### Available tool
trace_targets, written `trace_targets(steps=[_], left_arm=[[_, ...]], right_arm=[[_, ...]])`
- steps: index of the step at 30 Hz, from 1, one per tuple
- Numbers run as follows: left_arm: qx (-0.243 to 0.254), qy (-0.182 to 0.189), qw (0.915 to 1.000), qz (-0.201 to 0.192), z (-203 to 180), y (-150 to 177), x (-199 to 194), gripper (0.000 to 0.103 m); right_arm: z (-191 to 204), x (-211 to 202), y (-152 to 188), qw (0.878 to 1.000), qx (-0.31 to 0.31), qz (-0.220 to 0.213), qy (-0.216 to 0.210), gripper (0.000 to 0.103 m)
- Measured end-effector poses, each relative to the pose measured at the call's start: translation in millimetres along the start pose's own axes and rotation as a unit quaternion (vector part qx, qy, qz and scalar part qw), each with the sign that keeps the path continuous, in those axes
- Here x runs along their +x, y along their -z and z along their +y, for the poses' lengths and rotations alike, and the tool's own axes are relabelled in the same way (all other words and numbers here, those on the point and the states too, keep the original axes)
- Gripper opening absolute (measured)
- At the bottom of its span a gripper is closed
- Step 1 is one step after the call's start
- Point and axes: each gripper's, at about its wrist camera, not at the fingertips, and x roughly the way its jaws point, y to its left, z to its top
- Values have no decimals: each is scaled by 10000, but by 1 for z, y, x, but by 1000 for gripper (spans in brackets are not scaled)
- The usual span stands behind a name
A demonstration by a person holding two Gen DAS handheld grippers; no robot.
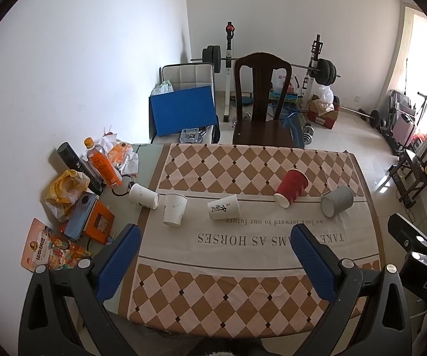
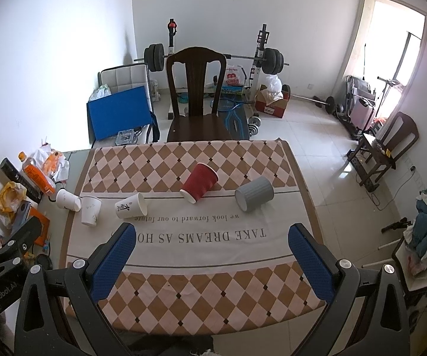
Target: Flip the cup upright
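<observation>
Several cups lie on their sides in a row across the checkered tablecloth (image 1: 243, 160): a red ribbed cup (image 1: 291, 187) (image 2: 199, 182), a grey ribbed cup (image 1: 336, 201) (image 2: 254, 193), a white cup with black characters (image 1: 224, 207) (image 2: 131, 205), and two plain white cups (image 1: 174, 209) (image 1: 143, 195). My left gripper (image 1: 214, 238) is open and empty, above the near half of the table. My right gripper (image 2: 212, 237) is open and empty, also short of the cups.
Clutter fills the table's left edge: an orange bottle (image 1: 102, 164), a black can (image 1: 74, 157), a yellow bag (image 1: 65, 190), a phone on an orange box (image 1: 81, 212). A dark wooden chair (image 1: 260, 101) stands behind the table. Weights and boxes sit on the floor beyond.
</observation>
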Motion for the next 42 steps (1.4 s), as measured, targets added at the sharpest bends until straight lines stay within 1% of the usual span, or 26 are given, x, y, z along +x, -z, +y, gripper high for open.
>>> trace_targets(steps=[9, 10, 13, 14, 16, 19, 20, 22, 23, 25, 26, 28, 29, 31, 32, 34, 35, 39, 42], left_arm=[[-7, 50, 10000, 17, 1, -8, -3, 103], [-5, 55, 10000, 31, -2, -15, -8, 103], [-12, 94, 9999, 64, -2, -21, -10, 103], [-15, 105, 9999, 74, -1, -20, -8, 103], [-35, 154, 9998, 111, 1, -21, -3, 103], [-40, 147, 9998, 150, 7, -20, 7, 103], [-30, 140, 9998, 161, 11, -19, 12, 103], [41, 50, 9998, 170, 16, -21, 31, 103], [84, 4, 9998, 189, 19, -20, 41, 103], [193, -127, 9993, 286, 21, -18, 68, 103], [236, -137, 9991, 337, 24, -16, 76, 103], [477, -292, 9971, 507, 22, -11, 108, 103], [661, -404, 9952, 595, 19, -9, 125, 103], [929, -516, 9915, 749, 15, -4, 152, 103], [1076, -574, 9890, 837, 11, -1, 168, 103], [1295, -648, 9844, 995, 5, 4, 194, 103], [1372, -696, 9822, 1076, 3, 5, 206, 103], [1638, -741, 9744, 1350, -6, 8, 249, 103], [2052, -768, 9636, 1535, -20, 11, 285, 103]], right_arm=[[2, 2, 1, 10000, 2, 7, 4, 103], [3, 2, 1, 10000, 4, 6, 15, 103], [-1, -2, -1, 10000, 16, 37, 40, 103], [-5, -4, -17, 10000, 26, 69, 52, 103], [-6, -2, -28, 9999, 53, 107, 70, 103], [-3, 7, -32, 9996, 130, 207, 123, 103], [2, 10, -28, 9996, 135, 210, 128, 103], [3, 30, -27, 9988, 254, 369, 208, 103], [9, 37, -19, 9986, 275, 394, 222, 103], [12, 68, -12, 9969, 359, 607, 348, 103], [17, 80, -5, 9964, 360, 668, 367, 103], [21, 119, 3, 9935, 355, 975, 463, 103], [22, 132, 6, 9924, 335, 1087, 471, 103], [24, 175, 15, 9882, 262, 1428, 489, 103], [26, 188, 19, 9864, 224, 1553, 495, 103], [29, 227, 26, 9821, 124, 1830, 438, 103], [32, 240, 30, 9805, 77, 1916, 440, 103], [43, 305, 40, 9709, -164, 2364, 352, 103], [49, 344, 46, 9629, -269, 2667, 298, 103]])
